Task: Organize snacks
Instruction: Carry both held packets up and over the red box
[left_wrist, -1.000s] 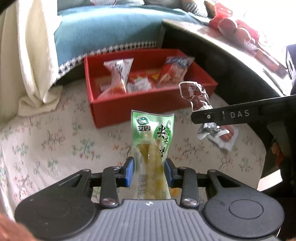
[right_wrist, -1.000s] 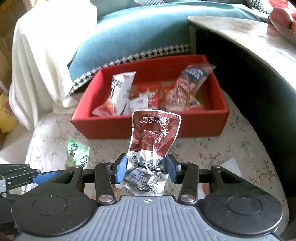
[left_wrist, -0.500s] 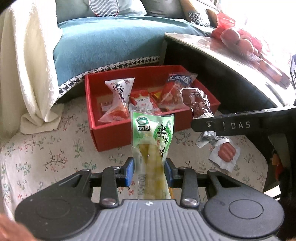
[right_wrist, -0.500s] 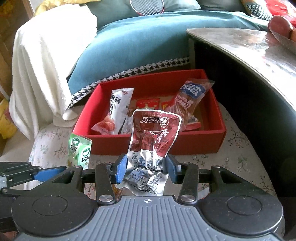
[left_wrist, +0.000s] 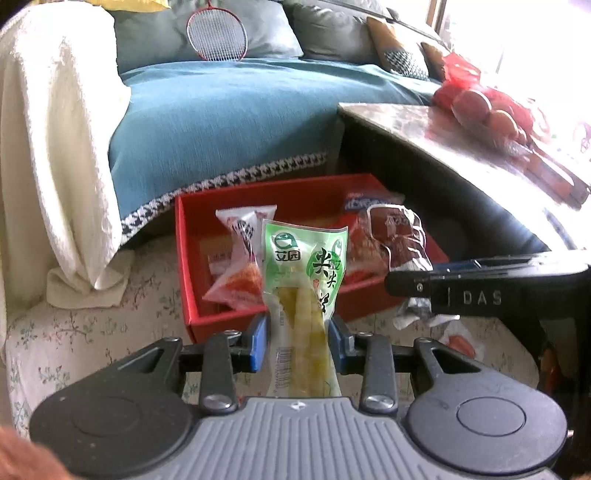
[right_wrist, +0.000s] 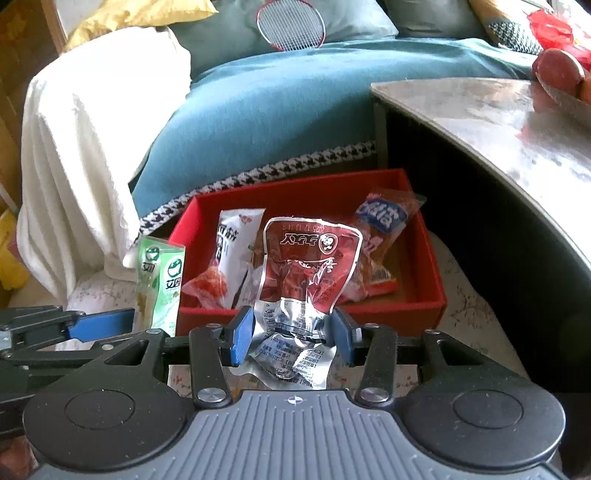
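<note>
My left gripper (left_wrist: 297, 341) is shut on a green bamboo-shoot packet (left_wrist: 304, 288), held upright in front of the red box (left_wrist: 188, 266). My right gripper (right_wrist: 291, 339) is shut on a dark red foil snack packet (right_wrist: 306, 273), also held upright before the red box (right_wrist: 424, 273). The box holds several snack packets, among them a white-and-red one (right_wrist: 231, 254) and a blue-labelled one (right_wrist: 384, 225). The right gripper with its foil packet (left_wrist: 400, 240) shows at the right in the left wrist view; the green packet (right_wrist: 160, 280) shows at the left in the right wrist view.
The box sits on a floral cloth (left_wrist: 92, 332) in front of a blue-covered sofa (left_wrist: 221, 122). A white towel (left_wrist: 48, 147) hangs at left. A dark table (left_wrist: 461, 147) with red fruit (left_wrist: 476, 103) stands at right. A sausage packet (left_wrist: 460, 339) lies on the cloth.
Both grippers have risen and tilted up with their packets; the box now sits lower in view and more of the sofa and a racket shows. Both stay shut.
</note>
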